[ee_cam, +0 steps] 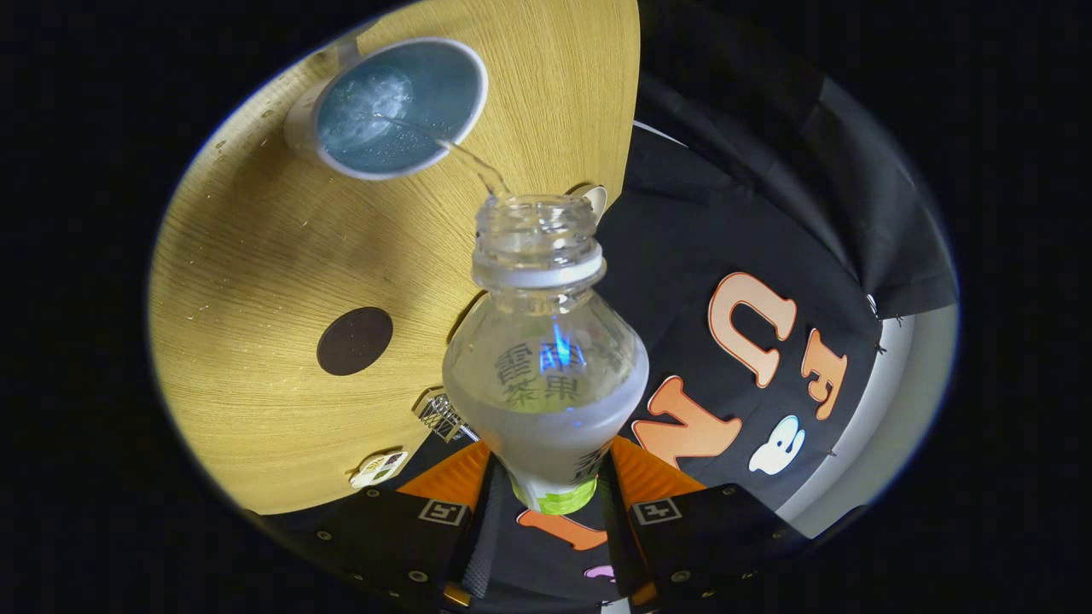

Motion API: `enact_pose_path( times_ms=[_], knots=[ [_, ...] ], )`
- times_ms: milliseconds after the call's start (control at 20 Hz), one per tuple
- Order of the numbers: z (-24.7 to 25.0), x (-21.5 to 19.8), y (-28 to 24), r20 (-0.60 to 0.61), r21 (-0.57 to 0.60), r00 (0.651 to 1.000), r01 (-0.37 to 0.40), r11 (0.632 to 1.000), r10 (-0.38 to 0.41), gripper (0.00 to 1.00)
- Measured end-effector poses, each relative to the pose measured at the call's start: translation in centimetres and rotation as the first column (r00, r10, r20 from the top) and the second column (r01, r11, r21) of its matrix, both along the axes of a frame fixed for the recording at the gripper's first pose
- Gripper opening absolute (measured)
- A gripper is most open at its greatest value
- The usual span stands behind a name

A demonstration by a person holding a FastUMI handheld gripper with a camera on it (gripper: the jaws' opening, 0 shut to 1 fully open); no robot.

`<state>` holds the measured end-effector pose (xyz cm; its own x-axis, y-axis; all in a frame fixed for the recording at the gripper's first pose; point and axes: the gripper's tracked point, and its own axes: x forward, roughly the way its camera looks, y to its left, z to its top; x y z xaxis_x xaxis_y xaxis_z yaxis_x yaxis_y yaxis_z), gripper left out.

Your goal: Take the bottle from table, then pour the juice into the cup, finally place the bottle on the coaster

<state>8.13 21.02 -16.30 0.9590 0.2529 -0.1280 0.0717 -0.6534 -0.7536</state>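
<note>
My gripper [553, 490] is shut on a clear plastic bottle [546, 375], both fingers pressing its lower body near the green label band. The bottle is uncapped and tilted over the wooden table [256, 256], its open mouth [539, 217] pointing toward a white cup [397, 107] beyond the fingers. A thin stream of pale liquid [478, 166] runs from the mouth into the cup, which holds bubbly liquid. Cloudy liquid still fills part of the bottle. A dark round coaster [355, 341] lies on the table beside the bottle, nearer to me than the cup.
A small white object [378, 468] and a small wire-like item [439, 415] lie near the table's edge close to the fingers. A pale rounded object [595, 199] peeks out behind the bottle mouth. The black booth cloth [768, 256] hangs past the table's edge.
</note>
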Motion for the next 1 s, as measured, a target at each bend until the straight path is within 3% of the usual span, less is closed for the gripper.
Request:
enact_pose_path(
  times_ms=[450, 750, 1000],
  knots=[
    [-0.2, 0.5, -0.2, -0.02, 0.011, 1.0, 0.013, 1.0, -0.013, 0.56],
    [-2.8, -0.3, -1.2, -0.113, 0.121, 0.992, 0.077, 0.99, -0.064, 0.56],
    [-4.4, -1.3, -2.0, -0.227, 0.287, 0.969, 0.166, 0.944, -0.101, 0.56]
  ],
)
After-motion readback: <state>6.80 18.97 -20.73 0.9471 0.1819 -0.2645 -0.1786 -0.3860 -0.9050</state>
